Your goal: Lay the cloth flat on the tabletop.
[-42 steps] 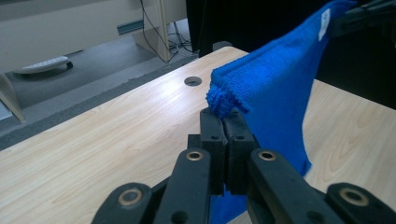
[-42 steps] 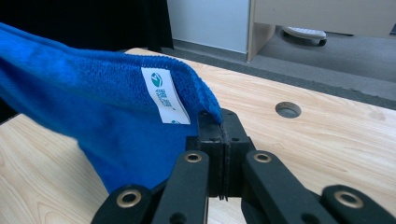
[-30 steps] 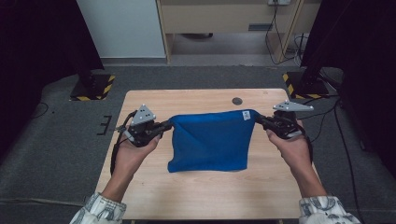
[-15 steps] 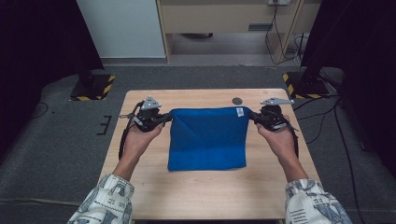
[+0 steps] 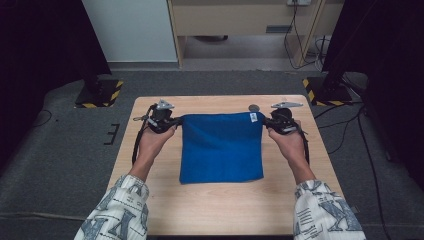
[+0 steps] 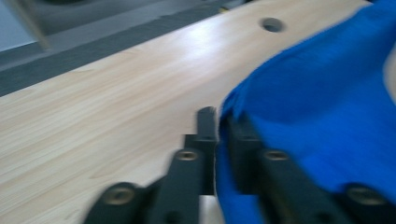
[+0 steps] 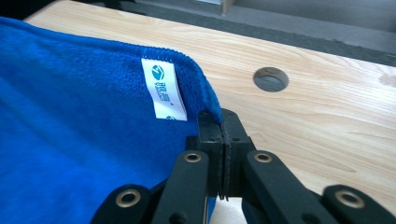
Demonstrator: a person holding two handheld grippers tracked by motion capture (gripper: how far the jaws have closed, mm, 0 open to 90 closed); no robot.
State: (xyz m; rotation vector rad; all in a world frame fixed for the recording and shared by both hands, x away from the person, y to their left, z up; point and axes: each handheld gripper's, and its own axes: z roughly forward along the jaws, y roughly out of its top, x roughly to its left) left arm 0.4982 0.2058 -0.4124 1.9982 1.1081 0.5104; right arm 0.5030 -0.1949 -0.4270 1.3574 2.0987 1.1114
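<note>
A blue towel point(image 5: 221, 147) lies flat and square on the wooden table point(image 5: 220, 210). My left gripper point(image 5: 177, 121) is at its far left corner and my right gripper point(image 5: 267, 122) at its far right corner. In the left gripper view the jaws point(image 6: 222, 121) have just been opening. A narrow gap shows between them, with the towel's edge point(image 6: 317, 102) in it against the right-hand jaw. In the right gripper view the gripper point(image 7: 222, 116) is shut on the towel corner point(image 7: 70, 140), beside a white label point(image 7: 163, 88).
A round hole point(image 5: 254, 107) in the tabletop sits just beyond the towel's far edge, near the right gripper. Bare wood surrounds the towel on all sides. Grey floor, black stands and cables lie beyond the table.
Both hands have come down toward the table with the towel. It hung slanted between the grippers and now lies flat and square on the wood.
</note>
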